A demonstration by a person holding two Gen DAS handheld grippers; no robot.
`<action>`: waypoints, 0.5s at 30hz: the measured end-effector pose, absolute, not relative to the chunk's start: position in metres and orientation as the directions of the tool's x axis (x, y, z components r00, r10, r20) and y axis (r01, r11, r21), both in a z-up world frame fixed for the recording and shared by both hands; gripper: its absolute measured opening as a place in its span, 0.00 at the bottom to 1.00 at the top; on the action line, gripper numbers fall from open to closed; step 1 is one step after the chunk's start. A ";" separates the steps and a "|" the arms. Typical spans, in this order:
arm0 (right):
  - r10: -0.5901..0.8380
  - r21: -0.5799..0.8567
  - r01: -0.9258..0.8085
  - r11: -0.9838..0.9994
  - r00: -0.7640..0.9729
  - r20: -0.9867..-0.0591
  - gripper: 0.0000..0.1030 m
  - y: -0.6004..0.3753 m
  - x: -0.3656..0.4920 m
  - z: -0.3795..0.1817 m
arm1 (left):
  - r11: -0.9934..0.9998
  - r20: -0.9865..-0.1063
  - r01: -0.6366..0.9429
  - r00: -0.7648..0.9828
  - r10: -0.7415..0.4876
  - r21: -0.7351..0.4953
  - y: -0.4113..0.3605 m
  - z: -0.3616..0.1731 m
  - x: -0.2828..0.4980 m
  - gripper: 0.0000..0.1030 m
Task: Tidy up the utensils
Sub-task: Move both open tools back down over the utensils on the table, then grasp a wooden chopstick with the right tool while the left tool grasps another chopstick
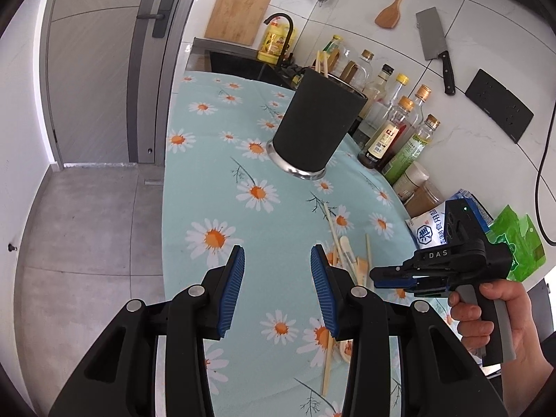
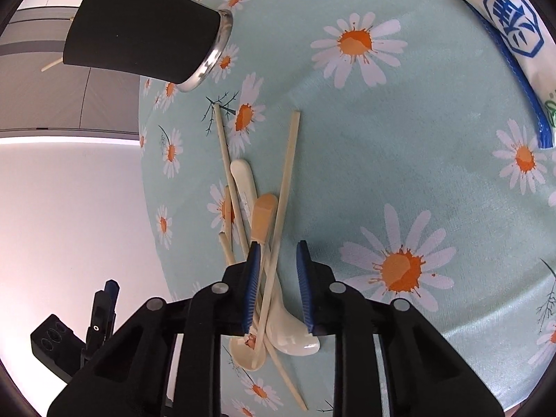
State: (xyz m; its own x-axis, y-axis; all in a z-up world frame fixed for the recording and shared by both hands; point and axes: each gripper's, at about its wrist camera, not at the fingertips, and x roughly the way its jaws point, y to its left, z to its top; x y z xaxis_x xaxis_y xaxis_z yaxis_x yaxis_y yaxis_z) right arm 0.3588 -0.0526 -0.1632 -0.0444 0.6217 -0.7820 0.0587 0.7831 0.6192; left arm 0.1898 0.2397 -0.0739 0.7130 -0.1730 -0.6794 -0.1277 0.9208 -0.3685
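Observation:
A black utensil holder (image 1: 318,123) stands on the daisy tablecloth with chopsticks (image 1: 322,64) sticking out of it. It also shows in the right wrist view (image 2: 142,31). A pile of loose chopsticks (image 2: 286,173) and ceramic spoons (image 2: 295,340) lies on the cloth. My right gripper (image 2: 278,253) is open, low over the pile, its jaws either side of a chopstick and a spoon handle (image 2: 262,215). In the left wrist view the right gripper (image 1: 378,274) reaches the pile (image 1: 347,253) from the right. My left gripper (image 1: 278,264) is open and empty above the cloth.
Oil and sauce bottles (image 1: 392,132) line the wall behind the holder. A salt bag (image 1: 431,229) and a green bag (image 1: 517,239) lie at the right. A cleaver (image 1: 434,45), a wooden spatula (image 1: 392,7) and a cutting board (image 1: 239,10) are at the wall. The table edge (image 1: 166,208) drops off at the left.

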 end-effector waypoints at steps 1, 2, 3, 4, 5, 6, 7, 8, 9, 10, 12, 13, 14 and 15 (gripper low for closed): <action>0.624 0.621 0.065 0.781 -0.045 -0.780 0.21 -0.053 0.359 -0.164 | 0.920 -0.682 -0.129 0.710 -0.175 -0.370 0.240 -0.076 0.189 0.37; 0.627 0.623 0.067 0.779 -0.045 -0.778 0.21 -0.053 0.358 -0.165 | 0.920 -0.685 -0.129 0.707 -0.175 -0.369 0.241 -0.077 0.189 0.37; 0.630 0.627 0.066 0.776 -0.045 -0.775 0.21 -0.052 0.358 -0.165 | 0.920 -0.688 -0.129 0.703 -0.177 -0.369 0.240 -0.079 0.189 0.37; 0.636 0.633 0.066 0.771 -0.048 -0.770 0.21 -0.055 0.358 -0.164 | 0.920 -0.692 -0.128 0.699 -0.181 -0.370 0.240 -0.080 0.190 0.37; 0.646 0.643 0.070 0.763 -0.056 -0.761 0.20 -0.053 0.359 -0.167 | 0.920 -0.697 -0.127 0.693 -0.185 -0.371 0.239 -0.081 0.191 0.37; 0.655 0.651 0.076 0.755 -0.056 -0.753 0.20 -0.053 0.359 -0.169 | 0.920 -0.700 -0.127 0.689 -0.188 -0.372 0.238 -0.083 0.192 0.37; 0.655 0.651 0.076 0.755 -0.055 -0.753 0.19 -0.052 0.360 -0.168 | 0.919 -0.702 -0.125 0.686 -0.191 -0.373 0.236 -0.084 0.193 0.37; 0.656 0.652 0.078 0.754 -0.054 -0.753 0.19 -0.052 0.360 -0.169 | 0.919 -0.704 -0.121 0.682 -0.196 -0.374 0.235 -0.085 0.194 0.37; 0.657 0.653 0.079 0.754 -0.053 -0.752 0.18 -0.052 0.358 -0.168 | 0.920 -0.706 -0.119 0.679 -0.199 -0.374 0.234 -0.086 0.195 0.37; 0.657 0.653 0.080 0.753 -0.053 -0.752 0.18 -0.052 0.358 -0.168 | 0.921 -0.709 -0.115 0.676 -0.203 -0.373 0.232 -0.087 0.196 0.37; 0.666 0.661 0.090 0.745 -0.053 -0.744 0.18 -0.053 0.359 -0.169 | 0.922 -0.711 -0.109 0.671 -0.207 -0.371 0.229 -0.088 0.198 0.37; 0.671 0.664 0.099 0.741 -0.055 -0.740 0.18 -0.056 0.359 -0.168 | 0.923 -0.714 -0.108 0.668 -0.208 -0.370 0.228 -0.089 0.200 0.37; 0.676 0.668 0.107 0.736 -0.057 -0.735 0.18 -0.058 0.359 -0.169 | 0.924 -0.719 -0.108 0.664 -0.208 -0.367 0.227 -0.091 0.201 0.37; 0.680 0.672 0.114 0.731 -0.058 -0.730 0.17 -0.059 0.361 -0.170 | 0.924 -0.722 -0.109 0.660 -0.208 -0.366 0.226 -0.092 0.202 0.37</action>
State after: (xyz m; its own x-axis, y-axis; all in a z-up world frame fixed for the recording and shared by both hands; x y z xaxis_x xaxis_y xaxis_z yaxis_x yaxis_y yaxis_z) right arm 0.3605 -0.0593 -0.1703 -0.0578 0.6805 -0.7305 0.1142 0.7314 0.6723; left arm 0.2024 0.2257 -0.0918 0.6602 -0.2081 -0.7217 -0.1089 0.9242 -0.3661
